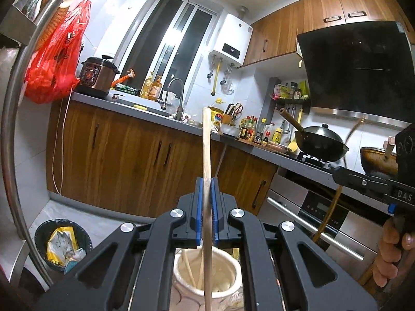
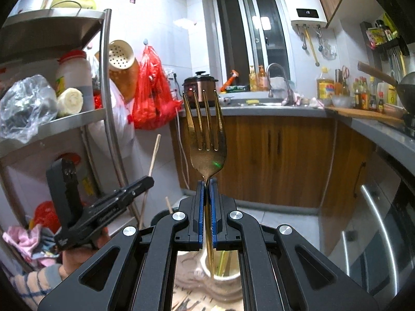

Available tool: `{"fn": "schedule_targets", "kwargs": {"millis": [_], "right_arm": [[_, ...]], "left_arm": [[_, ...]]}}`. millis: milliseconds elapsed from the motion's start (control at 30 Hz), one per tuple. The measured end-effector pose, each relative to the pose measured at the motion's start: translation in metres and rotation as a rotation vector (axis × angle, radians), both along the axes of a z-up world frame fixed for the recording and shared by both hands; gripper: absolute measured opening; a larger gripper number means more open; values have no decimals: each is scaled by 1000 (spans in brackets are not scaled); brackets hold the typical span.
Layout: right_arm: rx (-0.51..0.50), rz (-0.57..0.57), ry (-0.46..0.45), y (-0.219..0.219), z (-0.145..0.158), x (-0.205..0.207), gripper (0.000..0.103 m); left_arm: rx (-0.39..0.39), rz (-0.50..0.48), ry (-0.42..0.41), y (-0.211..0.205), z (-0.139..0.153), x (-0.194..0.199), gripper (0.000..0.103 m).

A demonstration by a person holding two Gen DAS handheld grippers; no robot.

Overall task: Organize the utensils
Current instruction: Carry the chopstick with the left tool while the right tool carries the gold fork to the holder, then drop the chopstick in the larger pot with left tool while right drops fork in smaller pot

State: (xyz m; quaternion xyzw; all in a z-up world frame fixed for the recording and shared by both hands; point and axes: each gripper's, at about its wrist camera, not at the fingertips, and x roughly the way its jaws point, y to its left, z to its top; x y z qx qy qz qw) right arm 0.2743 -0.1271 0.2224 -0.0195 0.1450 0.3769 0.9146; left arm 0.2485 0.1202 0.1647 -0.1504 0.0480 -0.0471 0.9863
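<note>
- Cream ceramic utensil jar [image 1: 207, 280] sits nearest in the left wrist view, just below the left gripper [image 1: 206, 207], with pale sticks leaning inside it.
- Blue-padded jaws of the left gripper are closed tight on a long pale wooden chopstick [image 1: 206, 142], which stands nearly upright with its lower end down in the jar.
- Right gripper [image 2: 206, 207] is likewise pinched shut on the neck of a gold metal fork [image 2: 206, 129], tines pointing up and the handle reaching down into the same cream jar [image 2: 223, 277].
- Seen from the right wrist camera, the left gripper [image 2: 122, 194] appears at the near left with its thin chopstick [image 2: 153, 160] rising from it.
- Farther left stands a steel shelf rack [image 2: 77, 121], and a red plastic bag [image 2: 150, 98] hangs on the tiled wall beyond.
- Far across the floor runs a grey countertop [image 2: 272, 108] over wooden cabinets, with a black wok [image 1: 321, 142] at the far right.
</note>
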Motion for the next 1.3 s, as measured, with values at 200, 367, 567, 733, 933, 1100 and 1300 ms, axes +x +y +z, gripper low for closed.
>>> {"fn": "schedule_targets", "kwargs": {"millis": [200, 367, 567, 733, 933, 1100, 1300], "right_arm": [[-11, -4, 36, 15, -15, 22, 6], [-20, -19, 67, 20, -29, 38, 6], [-45, -31, 94, 26, -46, 49, 6], [-100, -35, 111, 37, -63, 54, 6], [-151, -25, 155, 49, -85, 61, 6], [-188, -20, 190, 55, -101, 67, 6], [-189, -23, 203, 55, -106, 70, 6]], "left_arm": [[8, -10, -34, -6, 4, 19, 6], [-20, 13, -47, -3, -2, 32, 6], [6, 59, -23, -8, -24, 37, 6], [83, 89, -27, -20, -44, 29, 6], [115, 87, -18, -24, -51, 27, 6], [136, 75, 3, -27, -56, 30, 6], [146, 66, 37, -28, -60, 36, 6]]}}
